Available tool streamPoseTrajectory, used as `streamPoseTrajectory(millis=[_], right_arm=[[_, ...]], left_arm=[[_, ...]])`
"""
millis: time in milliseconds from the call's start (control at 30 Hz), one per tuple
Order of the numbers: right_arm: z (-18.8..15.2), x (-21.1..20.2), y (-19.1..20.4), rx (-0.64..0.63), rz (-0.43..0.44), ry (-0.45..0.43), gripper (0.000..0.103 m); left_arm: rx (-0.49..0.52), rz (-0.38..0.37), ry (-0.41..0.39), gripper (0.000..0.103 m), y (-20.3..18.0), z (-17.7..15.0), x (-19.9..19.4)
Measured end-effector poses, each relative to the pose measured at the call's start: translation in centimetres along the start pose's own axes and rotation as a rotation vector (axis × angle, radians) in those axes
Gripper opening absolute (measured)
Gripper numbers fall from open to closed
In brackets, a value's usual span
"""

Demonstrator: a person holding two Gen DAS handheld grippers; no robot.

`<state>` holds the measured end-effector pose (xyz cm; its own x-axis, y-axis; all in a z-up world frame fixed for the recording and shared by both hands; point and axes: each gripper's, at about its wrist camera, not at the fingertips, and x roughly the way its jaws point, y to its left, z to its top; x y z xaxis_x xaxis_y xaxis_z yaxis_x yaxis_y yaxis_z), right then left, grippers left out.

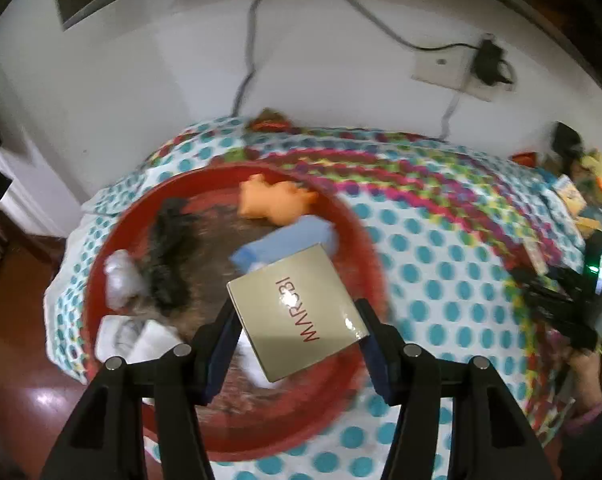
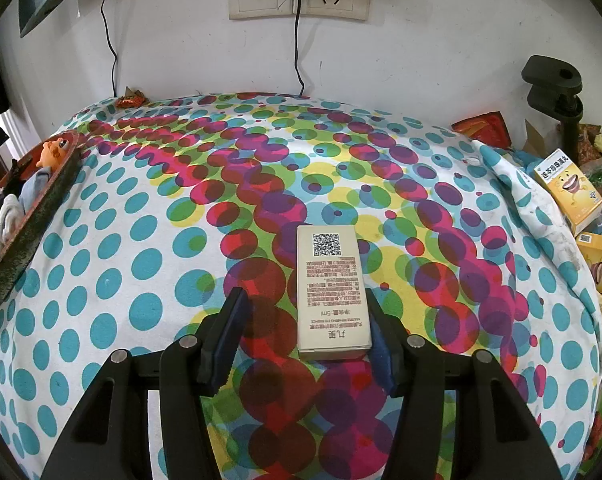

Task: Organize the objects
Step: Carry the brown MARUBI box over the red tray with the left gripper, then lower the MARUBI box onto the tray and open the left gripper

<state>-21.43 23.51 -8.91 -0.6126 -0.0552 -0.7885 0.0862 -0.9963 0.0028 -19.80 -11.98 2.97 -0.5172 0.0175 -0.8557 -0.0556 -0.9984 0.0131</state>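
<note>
Left wrist view: beige MAROBI box (image 1: 297, 312) gripped corner to corner by the left gripper (image 1: 297, 328), above the red tray (image 1: 365, 232).
Right of the tray, the right gripper (image 2: 307, 320) stands part-open around a pale carton (image 2: 331, 292) lying on the dotted cloth (image 2: 141, 248), only its right pad touching.

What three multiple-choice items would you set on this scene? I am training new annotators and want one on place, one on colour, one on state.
1. Where is the QR-code box? A on the floor; B against the wall; C on the dotted cloth.
2. The tray is: A blue; B red; C green.
3. The left gripper is: A shut on the MAROBI box; B open and empty; C holding an orange toy.
Answers: 1 C, it lies flat between the right gripper's fingers; 2 B, its rim is red; 3 A, both pads press the box's edges.
</note>
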Motion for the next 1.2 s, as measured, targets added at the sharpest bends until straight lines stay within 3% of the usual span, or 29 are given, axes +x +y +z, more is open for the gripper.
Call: streamPoseTrajectory(millis=[233,433,833,1200], right_arm=[[0.0,0.0,0.0,0.0,0.0,0.0,0.054],[0.0,0.0,0.0,0.0,-0.001,0.0,0.054],[0.0,0.0,0.0,0.0,-0.002,0.0,0.054],[0.1,0.0,0.0,0.0,-0.005,0.001,0.056]], left_arm=[[-0.103,0.027,0.059,0.058,4.8,-0.4,3.4],[-0.12,0.041,0.073,0.058,6.5,-0.4,5.4],[-0.117,0.099,0.131,0.058,7.7,0.2,9.3],[-0.164,0.066,0.124,0.059,8.6,0.3,9.7]])
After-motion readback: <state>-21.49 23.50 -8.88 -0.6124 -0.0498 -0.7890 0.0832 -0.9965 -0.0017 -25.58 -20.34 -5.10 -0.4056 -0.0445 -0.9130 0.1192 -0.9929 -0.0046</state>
